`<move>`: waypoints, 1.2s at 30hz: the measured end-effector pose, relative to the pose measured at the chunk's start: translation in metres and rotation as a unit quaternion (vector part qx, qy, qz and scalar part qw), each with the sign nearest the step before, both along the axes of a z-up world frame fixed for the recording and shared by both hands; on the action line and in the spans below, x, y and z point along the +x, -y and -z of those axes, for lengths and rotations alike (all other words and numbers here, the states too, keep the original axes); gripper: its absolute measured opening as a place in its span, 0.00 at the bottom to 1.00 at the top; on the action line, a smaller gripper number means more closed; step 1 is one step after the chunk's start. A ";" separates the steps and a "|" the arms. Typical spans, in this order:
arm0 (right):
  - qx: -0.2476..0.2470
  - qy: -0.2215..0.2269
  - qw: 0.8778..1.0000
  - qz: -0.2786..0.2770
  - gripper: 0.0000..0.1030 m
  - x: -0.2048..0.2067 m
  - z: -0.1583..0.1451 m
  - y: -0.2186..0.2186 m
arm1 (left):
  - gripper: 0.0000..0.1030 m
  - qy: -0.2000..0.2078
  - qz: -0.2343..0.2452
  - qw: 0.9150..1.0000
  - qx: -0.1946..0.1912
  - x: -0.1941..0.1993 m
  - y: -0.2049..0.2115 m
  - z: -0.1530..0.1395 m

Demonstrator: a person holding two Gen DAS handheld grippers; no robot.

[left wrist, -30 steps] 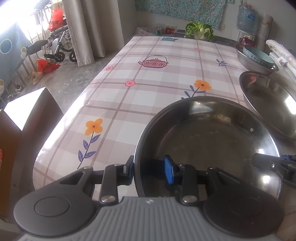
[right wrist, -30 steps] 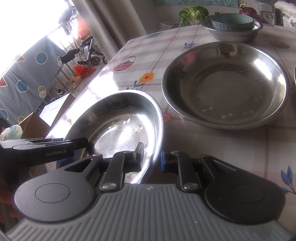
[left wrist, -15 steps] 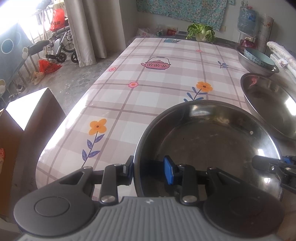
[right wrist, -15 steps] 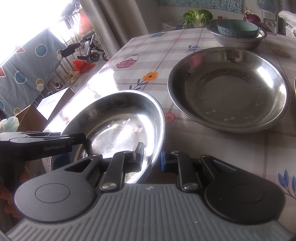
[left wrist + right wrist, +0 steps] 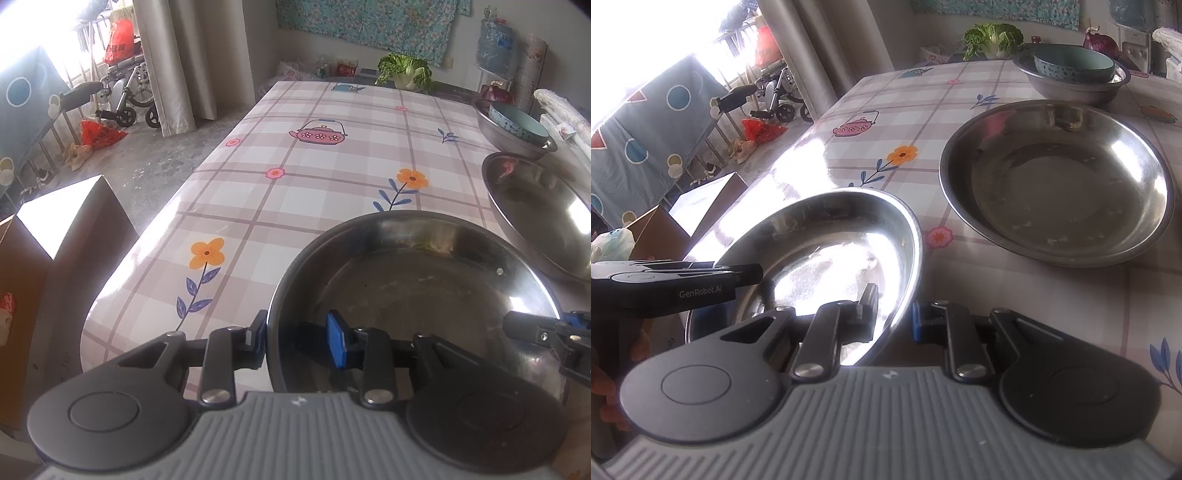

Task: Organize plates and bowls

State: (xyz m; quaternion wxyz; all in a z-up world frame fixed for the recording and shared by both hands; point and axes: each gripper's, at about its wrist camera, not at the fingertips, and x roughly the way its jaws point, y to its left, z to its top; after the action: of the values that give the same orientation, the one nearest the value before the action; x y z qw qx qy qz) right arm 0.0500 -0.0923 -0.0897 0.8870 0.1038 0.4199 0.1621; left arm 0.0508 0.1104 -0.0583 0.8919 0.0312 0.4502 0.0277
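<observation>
A shallow steel plate (image 5: 424, 288) hangs tilted over the near end of the flowered table (image 5: 314, 192), held from both sides. My left gripper (image 5: 297, 338) is shut on its near-left rim, one finger outside and the blue pad inside. My right gripper (image 5: 892, 314) is shut on the opposite rim of the same plate (image 5: 831, 251). The left gripper's body (image 5: 701, 284) shows at the left of the right wrist view. A larger steel plate (image 5: 1056, 181) lies flat on the table beyond. Farther back a steel bowl (image 5: 1071, 85) holds a teal bowl (image 5: 1071, 62).
A cardboard box (image 5: 55, 240) stands on the floor off the table's left edge. A cabbage (image 5: 406, 70) and a red onion (image 5: 1100, 40) sit at the far end. A wheelchair (image 5: 129, 99) is by the curtain. A hand (image 5: 605, 387) grips the left tool.
The held plate has risen a little off the table and tilts slightly more in the right wrist view. Both grips are unchanged.
</observation>
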 end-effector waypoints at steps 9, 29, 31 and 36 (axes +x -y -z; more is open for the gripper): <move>0.001 0.006 1.000 -0.001 0.16 -0.003 -0.002 0.002 | 0.33 0.006 -0.001 1.000 0.000 -0.003 0.001 -0.004; 0.004 0.022 1.000 0.007 0.16 -0.016 -0.012 0.007 | 0.33 0.023 0.007 1.000 -0.001 -0.010 0.002 -0.015; 0.003 0.022 1.000 0.009 0.16 -0.017 -0.013 0.007 | 0.33 0.023 0.008 1.000 -0.003 -0.009 0.002 -0.015; 0.007 0.025 1.000 0.015 0.16 -0.019 -0.015 0.007 | 0.33 0.024 0.012 1.000 0.001 -0.008 0.003 -0.017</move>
State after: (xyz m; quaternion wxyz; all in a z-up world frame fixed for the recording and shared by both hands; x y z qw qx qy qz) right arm 0.0309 -0.0997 -0.0748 0.8987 0.1124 0.3947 0.1546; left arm 0.0433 0.1071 -0.0414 0.9027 0.0368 0.4284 0.0179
